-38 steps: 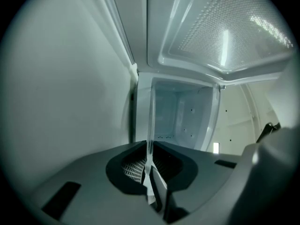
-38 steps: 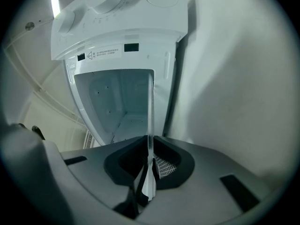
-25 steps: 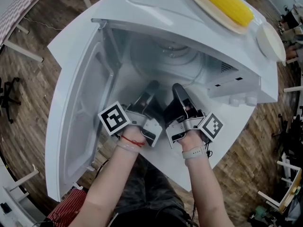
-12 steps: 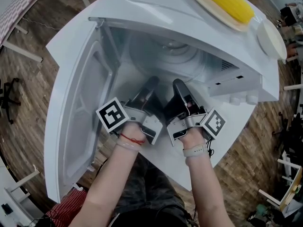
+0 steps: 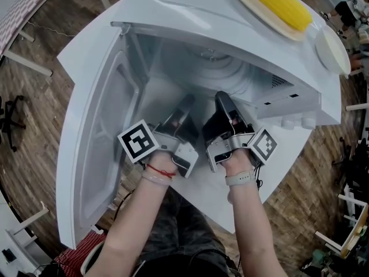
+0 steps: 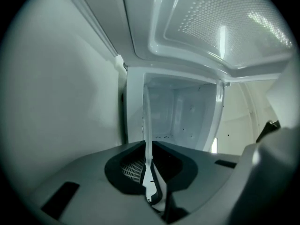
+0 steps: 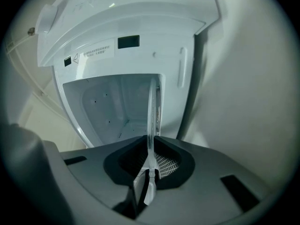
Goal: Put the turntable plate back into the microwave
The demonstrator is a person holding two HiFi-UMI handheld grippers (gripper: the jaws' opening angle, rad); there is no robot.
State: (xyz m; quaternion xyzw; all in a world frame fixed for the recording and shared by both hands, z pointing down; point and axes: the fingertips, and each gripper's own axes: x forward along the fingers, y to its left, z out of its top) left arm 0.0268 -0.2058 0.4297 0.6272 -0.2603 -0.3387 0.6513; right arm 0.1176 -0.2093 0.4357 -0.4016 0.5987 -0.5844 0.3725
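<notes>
The clear glass turntable plate (image 5: 214, 73) is held at the mouth of the open white microwave (image 5: 173, 10), partly inside the cavity. My left gripper (image 5: 185, 105) is shut on its near rim, and my right gripper (image 5: 223, 99) is shut on the rim beside it. In the left gripper view the plate (image 6: 146, 121) shows edge-on as a thin strip pinched in the left gripper (image 6: 150, 165). The right gripper view has the same thin edge of the plate (image 7: 151, 116) clamped in the right gripper (image 7: 150, 165), with the cavity (image 7: 110, 107) beyond.
The microwave door (image 5: 104, 131) hangs open to the left. On the microwave's top lies a plate with a corn cob (image 5: 271, 2), and a white dish (image 5: 331, 48) sits at its right end. The control panel with knobs (image 5: 294, 120) is to the right of the opening.
The right gripper has shifted a little to the right and deeper toward the cavity, and the plate has moved with it. The left gripper has hardly moved.
</notes>
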